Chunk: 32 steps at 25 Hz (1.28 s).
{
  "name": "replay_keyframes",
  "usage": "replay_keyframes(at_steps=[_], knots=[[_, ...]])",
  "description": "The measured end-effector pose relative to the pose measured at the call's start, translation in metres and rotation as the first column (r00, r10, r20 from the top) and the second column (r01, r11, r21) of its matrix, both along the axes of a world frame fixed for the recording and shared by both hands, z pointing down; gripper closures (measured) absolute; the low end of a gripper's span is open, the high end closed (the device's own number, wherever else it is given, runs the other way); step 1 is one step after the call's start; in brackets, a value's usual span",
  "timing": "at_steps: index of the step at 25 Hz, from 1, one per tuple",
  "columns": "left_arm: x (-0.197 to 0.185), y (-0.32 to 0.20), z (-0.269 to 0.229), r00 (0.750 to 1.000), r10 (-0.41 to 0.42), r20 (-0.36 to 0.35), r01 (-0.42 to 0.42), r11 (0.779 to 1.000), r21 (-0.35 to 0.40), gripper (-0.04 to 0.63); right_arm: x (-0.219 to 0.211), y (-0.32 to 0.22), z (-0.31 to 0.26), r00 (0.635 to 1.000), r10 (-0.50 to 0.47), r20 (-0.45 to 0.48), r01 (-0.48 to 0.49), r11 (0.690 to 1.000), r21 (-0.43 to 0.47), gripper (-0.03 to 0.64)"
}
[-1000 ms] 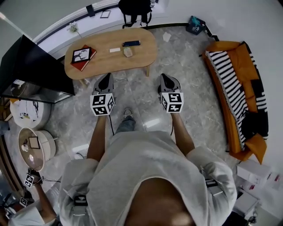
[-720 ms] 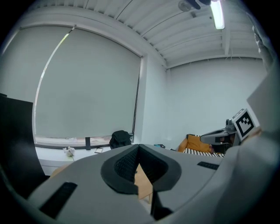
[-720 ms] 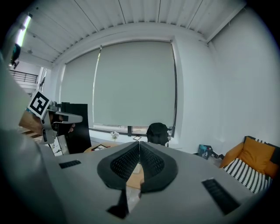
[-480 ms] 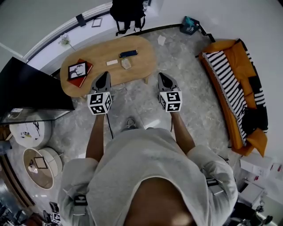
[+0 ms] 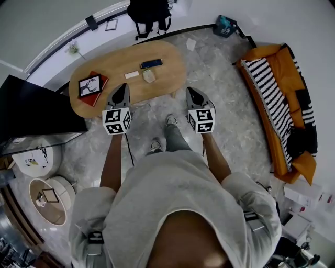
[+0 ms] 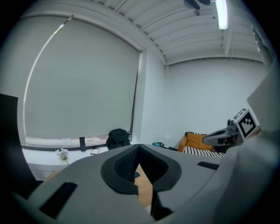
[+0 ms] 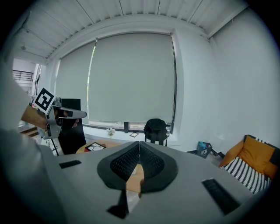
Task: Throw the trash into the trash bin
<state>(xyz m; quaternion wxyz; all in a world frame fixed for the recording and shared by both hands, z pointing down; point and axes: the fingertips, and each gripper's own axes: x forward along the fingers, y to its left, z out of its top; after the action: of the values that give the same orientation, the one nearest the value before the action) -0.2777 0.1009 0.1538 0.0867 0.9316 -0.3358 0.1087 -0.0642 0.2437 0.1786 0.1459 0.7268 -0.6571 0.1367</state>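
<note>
A crumpled beige piece of trash [image 5: 149, 76] lies on the oval wooden table [image 5: 115, 65] in the head view, beside a small white item [image 5: 132, 74] and a dark phone [image 5: 151, 64]. My left gripper [image 5: 121, 87] hovers over the table's near edge, left of the trash, jaws shut and empty. My right gripper [image 5: 190, 90] hangs over the floor just off the table's right end, likewise shut with nothing held. In the left gripper view the left gripper [image 6: 139, 147] has its tips together, as does the right gripper [image 7: 140, 142] in its own view. No trash bin can be identified for certain.
A red book with a framed picture [image 5: 91, 86] lies on the table's left part. An orange sofa with a striped blanket [image 5: 277, 99] lines the right. A black backpack [image 5: 149, 11] sits by the far wall, a dark screen [image 5: 31, 107] and round white stands [image 5: 44, 196] at left.
Both grippers have advanced toward the table, the left now over its near edge. The person's foot has stepped forward between them. The jaws stayed shut.
</note>
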Motion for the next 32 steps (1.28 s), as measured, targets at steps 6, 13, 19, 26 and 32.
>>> replay_keyframes(at_steps=[6,13,19,26,32], knots=[[0.001,-0.025,0.015,0.998,-0.054,0.032,0.055,0.998,-0.017,0.577,0.008,-0.039,0.018,0.998,-0.054,0.031,0.054,0.998,-0.011,0.586],[0.022,-0.079,0.021,0.988,-0.14,0.063,0.142,0.989,-0.029,0.577,0.04,-0.115,0.029,0.989,-0.135,0.063,0.136,0.991,-0.013,0.587],[0.039,-0.12,0.016,0.97,-0.222,0.094,0.225,0.974,-0.015,0.577,0.069,-0.177,0.028,0.973,-0.214,0.084,0.215,0.977,-0.009,0.586],[0.049,-0.156,0.02,0.944,-0.305,0.125,0.31,0.95,-0.021,0.577,0.091,-0.232,0.038,0.949,-0.293,0.117,0.297,0.954,-0.026,0.586],[0.053,-0.167,0.038,0.928,-0.341,0.148,0.351,0.935,-0.047,0.577,0.094,-0.259,0.054,0.93,-0.34,0.139,0.35,0.935,-0.051,0.586]])
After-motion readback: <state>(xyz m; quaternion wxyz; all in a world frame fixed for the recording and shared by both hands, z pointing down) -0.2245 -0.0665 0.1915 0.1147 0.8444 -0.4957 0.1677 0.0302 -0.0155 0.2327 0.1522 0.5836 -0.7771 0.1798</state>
